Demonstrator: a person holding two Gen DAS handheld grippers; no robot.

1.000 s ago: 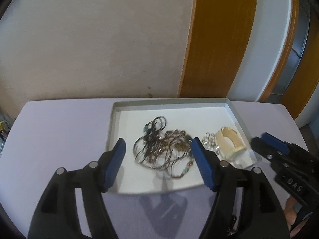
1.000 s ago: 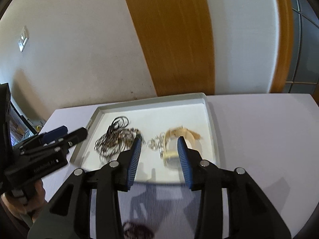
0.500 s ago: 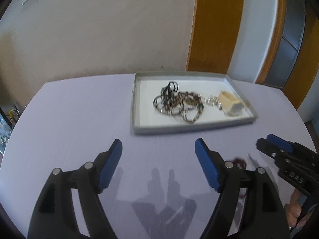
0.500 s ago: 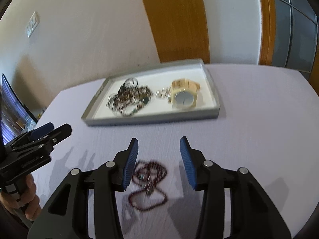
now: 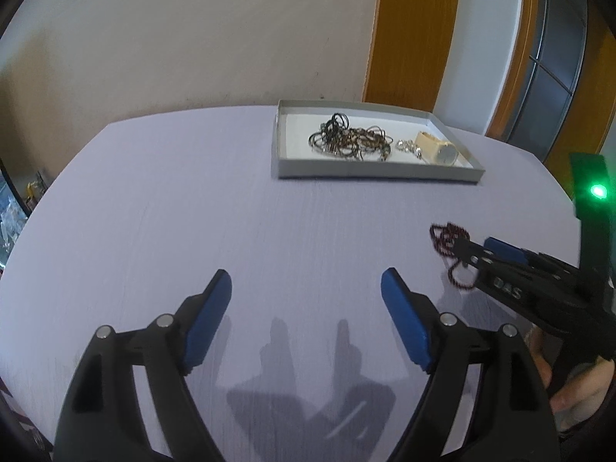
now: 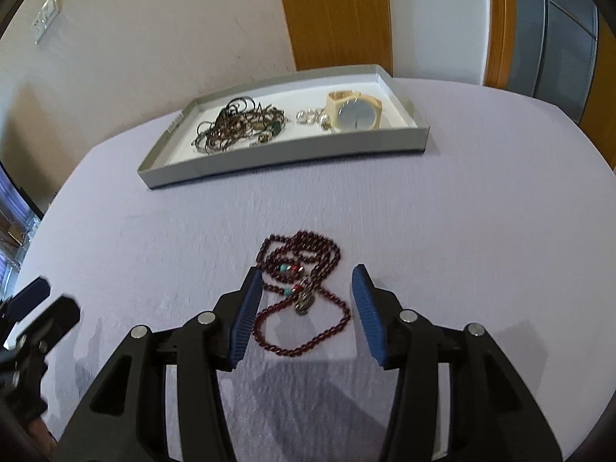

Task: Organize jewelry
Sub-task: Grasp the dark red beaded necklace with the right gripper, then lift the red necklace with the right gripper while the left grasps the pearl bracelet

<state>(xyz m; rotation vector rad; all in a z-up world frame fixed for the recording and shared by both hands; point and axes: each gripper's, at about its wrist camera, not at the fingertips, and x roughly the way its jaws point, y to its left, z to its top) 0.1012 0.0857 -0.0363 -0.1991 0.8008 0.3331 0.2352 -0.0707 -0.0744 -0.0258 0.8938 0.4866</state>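
Observation:
A dark red bead necklace point(image 6: 302, 288) with a small metal pendant lies coiled on the lilac tabletop point(image 6: 481, 231). My right gripper point(image 6: 306, 304) hovers over it, jaws opening, the beads lying between the blue pads untouched. Seen from the left wrist, the same necklace point(image 5: 448, 236) sits by the right gripper's tips. My left gripper point(image 5: 306, 308) is over bare tabletop, jaws opening wide, nothing between them. At the back, a grey tray point(image 6: 269, 163) holds a tangle of chains point(image 6: 235, 125), small silver pieces point(image 6: 312, 116) and a cream watch point(image 6: 354, 112).
The tabletop point(image 5: 192, 211) is round, with its curved edge close at the left and right. A wall and a wooden door frame point(image 6: 331, 15) stand behind the tray point(image 5: 369, 172). A hand point(image 5: 573, 396) holds the right gripper's body at the lower right of the left wrist view.
Both grippers have pulled back from the tray toward the near side of the table and sunk lower. The right one now frames the red necklace, and both sets of jaws stand wider.

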